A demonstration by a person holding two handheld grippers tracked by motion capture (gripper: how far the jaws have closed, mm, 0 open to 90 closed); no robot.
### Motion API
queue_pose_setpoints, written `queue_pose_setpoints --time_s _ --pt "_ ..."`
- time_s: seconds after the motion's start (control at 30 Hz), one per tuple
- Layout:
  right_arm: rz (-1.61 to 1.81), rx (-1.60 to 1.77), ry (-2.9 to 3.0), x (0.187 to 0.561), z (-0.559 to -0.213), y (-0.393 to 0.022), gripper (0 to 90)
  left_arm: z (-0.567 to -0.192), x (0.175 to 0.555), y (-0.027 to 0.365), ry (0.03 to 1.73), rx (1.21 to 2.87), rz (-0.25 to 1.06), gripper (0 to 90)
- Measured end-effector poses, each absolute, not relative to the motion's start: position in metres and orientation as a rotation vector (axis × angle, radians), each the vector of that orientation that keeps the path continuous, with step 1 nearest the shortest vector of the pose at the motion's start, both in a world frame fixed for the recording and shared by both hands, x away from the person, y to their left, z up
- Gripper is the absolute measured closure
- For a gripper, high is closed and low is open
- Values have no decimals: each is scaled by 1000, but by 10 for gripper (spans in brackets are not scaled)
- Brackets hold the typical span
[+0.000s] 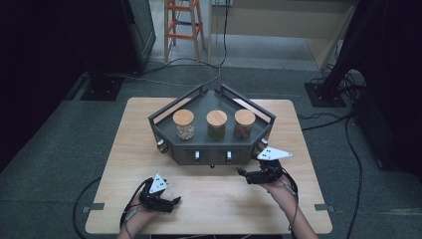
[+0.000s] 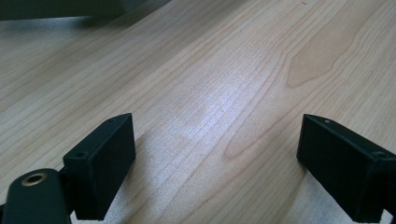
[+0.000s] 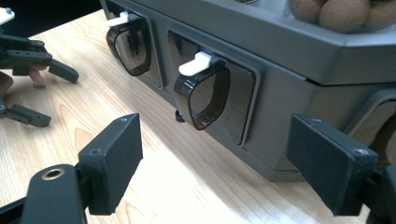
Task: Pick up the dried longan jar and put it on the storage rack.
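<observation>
A dark grey angular stand [image 1: 211,149] sits mid-table and carries three jars with wooden lids: left [image 1: 183,123], middle [image 1: 216,123], right [image 1: 244,122]. Its front face holds smoky cups with white tabs [image 3: 203,95] [image 3: 130,44]. My right gripper [image 1: 242,173] [image 3: 215,154] is open and points left, close to the stand's front right, with nothing between its jaws. My left gripper [image 1: 175,201] [image 2: 215,154] is open over bare wood near the front left edge. The left gripper [image 3: 32,88] also appears far off in the right gripper view, held by a hand.
The wooden table [image 1: 214,199] has free room between the two grippers in front of the stand. Beyond the table are grey floor, loose cables [image 1: 323,122], an orange-runged ladder [image 1: 183,27] and dark equipment stands.
</observation>
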State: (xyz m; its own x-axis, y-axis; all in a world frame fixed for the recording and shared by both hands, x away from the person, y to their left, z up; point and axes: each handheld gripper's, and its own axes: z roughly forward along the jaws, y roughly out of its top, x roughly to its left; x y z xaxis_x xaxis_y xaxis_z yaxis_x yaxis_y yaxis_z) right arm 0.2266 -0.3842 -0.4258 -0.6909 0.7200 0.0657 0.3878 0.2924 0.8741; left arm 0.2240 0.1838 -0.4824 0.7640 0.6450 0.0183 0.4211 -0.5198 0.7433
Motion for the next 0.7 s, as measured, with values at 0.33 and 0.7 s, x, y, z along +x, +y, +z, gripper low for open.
queue_pose_setpoints --time_s 0.33,0.7 --pt "1407 990 2198 220 -442 -384 185 -482 224 184 793 2195 377 115" --pt "1441 1011 2163 219 -459 -388 185 -483 224 184 794 2192 377 115"
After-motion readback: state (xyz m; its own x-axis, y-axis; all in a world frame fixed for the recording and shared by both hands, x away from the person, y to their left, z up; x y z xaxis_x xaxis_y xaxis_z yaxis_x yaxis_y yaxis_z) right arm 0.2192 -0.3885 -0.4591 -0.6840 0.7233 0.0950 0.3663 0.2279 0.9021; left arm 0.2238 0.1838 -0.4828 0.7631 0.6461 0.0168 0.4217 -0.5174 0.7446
